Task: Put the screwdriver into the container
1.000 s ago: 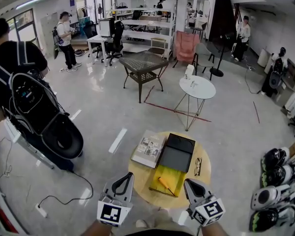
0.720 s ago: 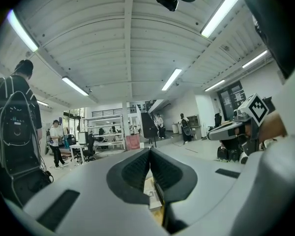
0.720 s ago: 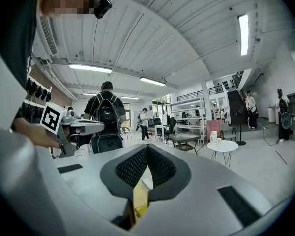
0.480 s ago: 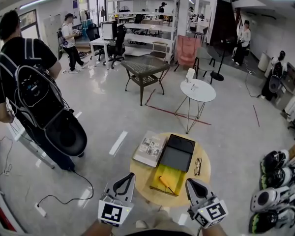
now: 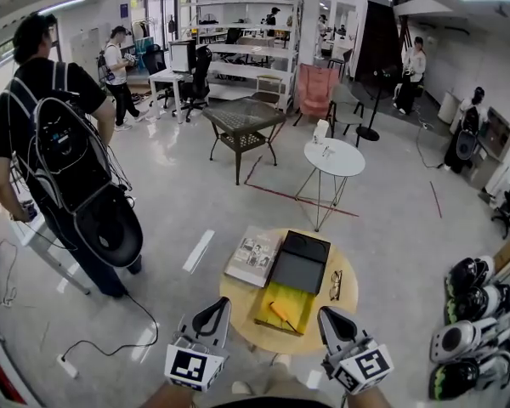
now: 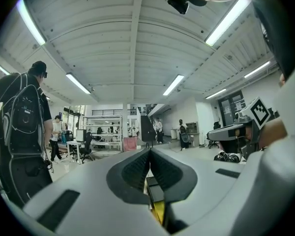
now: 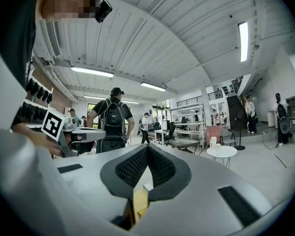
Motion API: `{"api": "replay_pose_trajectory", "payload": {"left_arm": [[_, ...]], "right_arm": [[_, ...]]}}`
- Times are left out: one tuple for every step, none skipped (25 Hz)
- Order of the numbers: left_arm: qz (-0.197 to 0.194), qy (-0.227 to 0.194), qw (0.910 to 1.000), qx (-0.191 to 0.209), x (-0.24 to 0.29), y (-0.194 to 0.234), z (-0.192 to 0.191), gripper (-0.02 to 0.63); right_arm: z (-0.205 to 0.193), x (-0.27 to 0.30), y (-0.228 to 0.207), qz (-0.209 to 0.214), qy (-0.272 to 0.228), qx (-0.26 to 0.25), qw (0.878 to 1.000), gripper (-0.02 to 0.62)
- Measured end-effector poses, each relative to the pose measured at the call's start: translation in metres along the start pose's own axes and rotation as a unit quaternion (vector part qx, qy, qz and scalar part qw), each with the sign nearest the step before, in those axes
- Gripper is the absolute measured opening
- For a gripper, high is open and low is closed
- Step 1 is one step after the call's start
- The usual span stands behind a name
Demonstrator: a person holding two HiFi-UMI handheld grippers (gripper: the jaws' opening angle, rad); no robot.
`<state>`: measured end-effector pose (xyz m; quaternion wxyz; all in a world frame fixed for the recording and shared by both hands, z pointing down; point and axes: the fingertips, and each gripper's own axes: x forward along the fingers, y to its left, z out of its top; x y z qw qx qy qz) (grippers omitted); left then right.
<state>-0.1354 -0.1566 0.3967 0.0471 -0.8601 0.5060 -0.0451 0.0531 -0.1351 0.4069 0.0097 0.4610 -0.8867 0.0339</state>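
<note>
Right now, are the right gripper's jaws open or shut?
Shut. In the right gripper view, the right gripper shows its jaws meeting at the tips, with nothing held between them.

A small round wooden worktop [image 5: 236,300] stands on the pale, glossy floor [image 5: 178,185]. A book [image 5: 255,256] lies at its far left edge, with a black container [image 5: 299,262] just beside it in the middle. A yellow pad [image 5: 291,300] lies nearer, against the container. A pair of glasses [image 5: 335,285] rests towards the right rim.
</note>
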Motion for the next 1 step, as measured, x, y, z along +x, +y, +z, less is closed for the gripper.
{"api": "replay_pose_trajectory", "payload": {"left_arm": [[0.0,-0.002,1.0,-0.002,0.0024,-0.0015,0.0053,0.017]], "right_arm": [[0.0051,-0.0025,-0.0029,-0.001,-0.001,0.001,1.0,0.012]]}}
